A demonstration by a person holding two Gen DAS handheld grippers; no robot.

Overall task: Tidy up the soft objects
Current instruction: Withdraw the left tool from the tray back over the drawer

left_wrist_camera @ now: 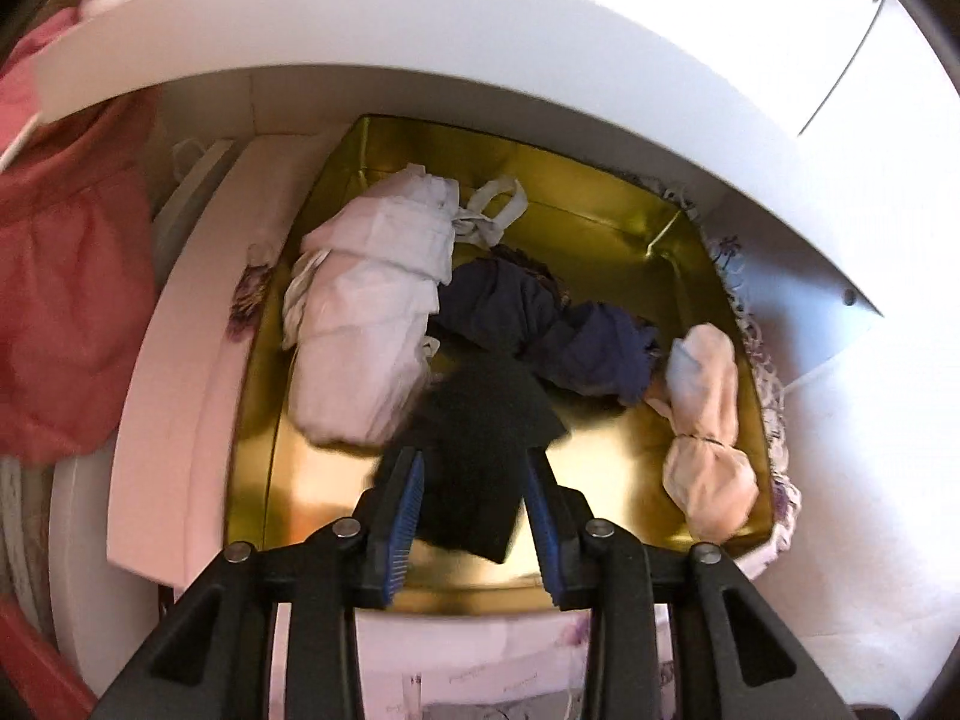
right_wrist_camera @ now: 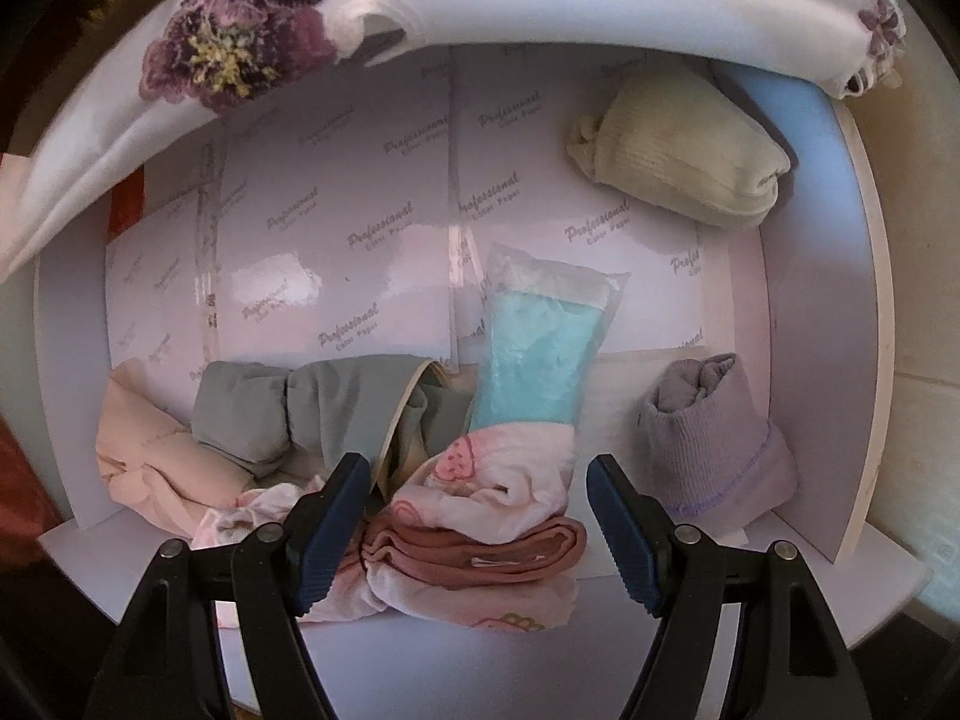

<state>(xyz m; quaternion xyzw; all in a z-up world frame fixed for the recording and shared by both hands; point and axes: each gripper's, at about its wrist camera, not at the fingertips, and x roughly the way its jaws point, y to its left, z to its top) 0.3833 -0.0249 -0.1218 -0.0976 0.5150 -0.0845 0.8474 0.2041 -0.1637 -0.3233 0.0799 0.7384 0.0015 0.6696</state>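
In the left wrist view a gold-lined box [left_wrist_camera: 606, 468] holds a rolled white bundle [left_wrist_camera: 366, 324], dark blue rolled cloths [left_wrist_camera: 540, 324] and a peach bundle [left_wrist_camera: 705, 438]. A black cloth [left_wrist_camera: 480, 450] lies between the fingers of my left gripper [left_wrist_camera: 474, 468]; the blue pads stand slightly apart from its lower part, so the gripper is open. In the right wrist view my right gripper [right_wrist_camera: 477, 480] is open, pointing down over a folded pink cloth [right_wrist_camera: 480, 552] and a white cloth with a pink print [right_wrist_camera: 504, 468] on a white shelf [right_wrist_camera: 810, 564].
A white shelf board [left_wrist_camera: 420, 18] overhangs the box, with red fabric [left_wrist_camera: 66, 276] at the left. On the right shelf lie a grey-green cloth [right_wrist_camera: 288, 408], a bagged turquoise item [right_wrist_camera: 534, 354], a lilac sock roll [right_wrist_camera: 714, 438], a cream sock roll [right_wrist_camera: 678, 168] and a floral cloth [right_wrist_camera: 240, 54] overhead.
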